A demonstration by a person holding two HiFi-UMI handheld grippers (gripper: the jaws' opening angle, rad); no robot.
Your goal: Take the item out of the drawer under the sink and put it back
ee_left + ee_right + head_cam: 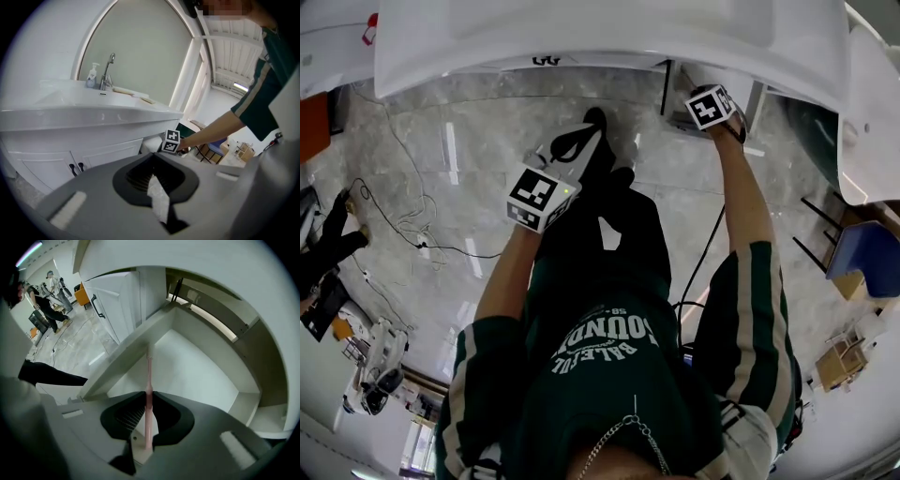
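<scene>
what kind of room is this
Probably a bathroom, perhaps a mock-up: a white sink with faucet and soap bottle, an arched mirror behind it, and an open drawer beneath.

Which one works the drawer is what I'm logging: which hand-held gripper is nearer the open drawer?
Right. The right hand-held gripper holds a pink stick over the drawer; the left hand-held gripper hangs out in front of the cabinet, away from the drawer.
</scene>
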